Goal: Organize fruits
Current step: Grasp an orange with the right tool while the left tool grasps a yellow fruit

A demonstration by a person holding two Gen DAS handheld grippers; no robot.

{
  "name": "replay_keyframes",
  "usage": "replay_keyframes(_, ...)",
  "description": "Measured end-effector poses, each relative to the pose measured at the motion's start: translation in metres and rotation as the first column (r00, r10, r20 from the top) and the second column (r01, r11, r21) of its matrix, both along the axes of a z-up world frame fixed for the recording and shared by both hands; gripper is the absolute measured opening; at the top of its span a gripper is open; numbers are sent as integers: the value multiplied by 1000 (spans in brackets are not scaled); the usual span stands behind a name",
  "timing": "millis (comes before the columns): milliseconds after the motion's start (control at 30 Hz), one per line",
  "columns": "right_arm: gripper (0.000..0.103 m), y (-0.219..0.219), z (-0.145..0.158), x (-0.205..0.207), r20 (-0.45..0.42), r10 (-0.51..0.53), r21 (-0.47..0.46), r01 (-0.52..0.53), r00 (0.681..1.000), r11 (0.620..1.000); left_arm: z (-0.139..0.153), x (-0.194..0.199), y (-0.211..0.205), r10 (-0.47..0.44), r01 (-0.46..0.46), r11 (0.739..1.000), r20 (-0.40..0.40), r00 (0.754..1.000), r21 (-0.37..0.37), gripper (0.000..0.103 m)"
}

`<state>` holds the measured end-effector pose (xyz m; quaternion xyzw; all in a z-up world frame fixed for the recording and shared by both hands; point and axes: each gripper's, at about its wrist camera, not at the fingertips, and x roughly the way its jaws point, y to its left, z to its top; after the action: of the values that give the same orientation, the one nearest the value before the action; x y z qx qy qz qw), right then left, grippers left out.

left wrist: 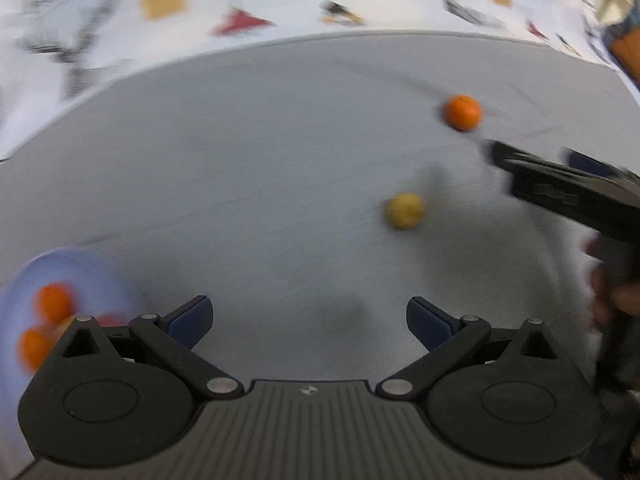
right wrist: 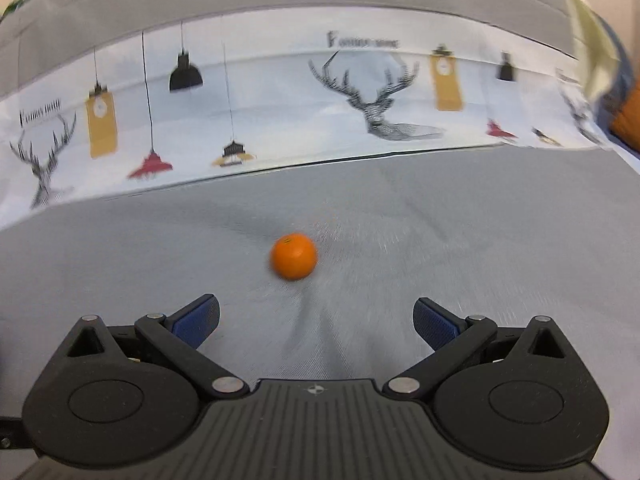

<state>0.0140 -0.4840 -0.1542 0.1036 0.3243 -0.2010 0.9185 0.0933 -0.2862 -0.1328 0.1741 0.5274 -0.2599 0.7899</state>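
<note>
An orange fruit [left wrist: 462, 112] lies on the grey cloth at the far right, and a yellow fruit [left wrist: 405, 211] lies nearer, both loose. At the lower left a pale blue plate [left wrist: 80, 268] holds several orange fruits [left wrist: 54, 304]. My left gripper [left wrist: 309, 322] is open and empty, to the right of the plate. In the right wrist view the same orange fruit [right wrist: 293, 256] sits just ahead of my right gripper [right wrist: 316, 322], which is open and empty. From the left wrist view the right gripper [left wrist: 532, 160] reaches in from the right, its tips close to the orange.
A white patterned cloth [right wrist: 280, 92] with deer and lamp prints borders the far side of the grey mat [right wrist: 440, 208]. A hand [left wrist: 616, 296] holds the right gripper at the right edge. Something orange and yellow [right wrist: 624, 116] shows blurred at the far right.
</note>
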Motion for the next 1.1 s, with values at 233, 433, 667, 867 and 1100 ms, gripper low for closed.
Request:
replay_keyframes(233,102,-28,-44,54,-40,129,-30,-130,991,991,-43,32,-61,-30,32,999,-65,997,42,103)
replay_keyframes(433,102,-28,-47,68,-14,121,-67,-122,993,990,-37,30,-74,-56,57,998,-17,998,20,90)
replay_keyframes(667,36,-31,-39,52,27,63,-85,-61,998,995,-19,-1,-61,-168,171,985,139,976,-5,26)
replay_keyframes(867,37,-33,-16,14,19,-51,-53,52,999,997,-1,-14,-33,-113,110,993,116,987,30,27)
replay_keyframes(1100,37,-5,43,-60,124,-135,-55,143,983,988,47,-45,35,-45,36,997,134,990,68,27)
